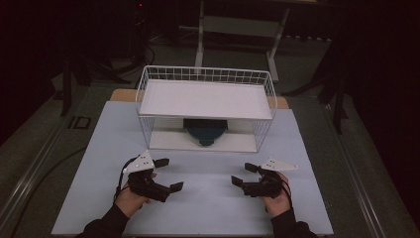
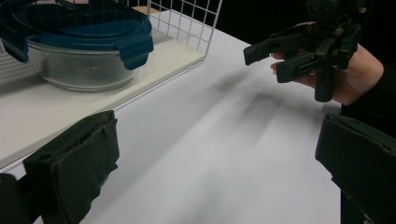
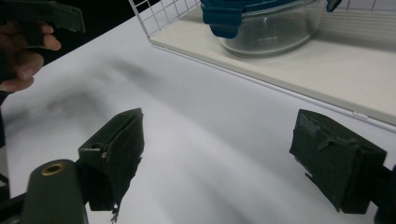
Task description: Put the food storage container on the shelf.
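A clear glass container with a blue clip lid point(image 1: 205, 131) sits on the lower shelf of a white wire rack point(image 1: 205, 74), under its upper shelf. In the left gripper view the container point(image 2: 84, 51) is at the top left; in the right gripper view the container point(image 3: 266, 23) is at the top. My left gripper point(image 1: 169, 174) rests open on the table in front of the rack, to the left, and my right gripper point(image 1: 242, 174) mirrors it, open, on the right. Nothing lies between the jaws of the left gripper point(image 2: 217, 168) or the right gripper point(image 3: 226, 154).
The rack stands at the back of a pale table top point(image 1: 198, 208), its white lower shelf point(image 3: 350, 70) edged by wire mesh. Each gripper view catches the other hand: the right gripper point(image 2: 268, 63) and a hand point(image 3: 23, 51). Dark floor and stands surround the table.
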The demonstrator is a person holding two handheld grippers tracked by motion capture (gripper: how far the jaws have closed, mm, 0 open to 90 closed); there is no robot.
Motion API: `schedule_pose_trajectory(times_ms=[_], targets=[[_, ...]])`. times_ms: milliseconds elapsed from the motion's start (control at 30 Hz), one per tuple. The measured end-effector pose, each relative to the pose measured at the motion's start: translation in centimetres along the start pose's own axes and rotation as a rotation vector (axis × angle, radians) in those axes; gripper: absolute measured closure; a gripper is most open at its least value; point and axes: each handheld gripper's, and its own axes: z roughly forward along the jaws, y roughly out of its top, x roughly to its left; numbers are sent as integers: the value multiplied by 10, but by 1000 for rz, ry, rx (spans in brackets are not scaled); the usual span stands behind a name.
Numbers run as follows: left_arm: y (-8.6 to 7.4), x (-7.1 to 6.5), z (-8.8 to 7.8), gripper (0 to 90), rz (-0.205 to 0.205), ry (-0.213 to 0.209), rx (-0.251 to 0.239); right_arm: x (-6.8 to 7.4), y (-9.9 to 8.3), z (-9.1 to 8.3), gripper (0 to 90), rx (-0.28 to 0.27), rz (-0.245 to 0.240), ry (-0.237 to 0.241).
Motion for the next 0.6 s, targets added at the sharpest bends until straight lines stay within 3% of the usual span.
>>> schedule_pose_trajectory(times_ms=[300,600], targets=[[-2,0,1,0,2,-7,2,-11,-10,-10,167,17,13,-26],[-2,-2,2,0,13,-15,5,-14,-10,-13,167,-5,22,-28]])
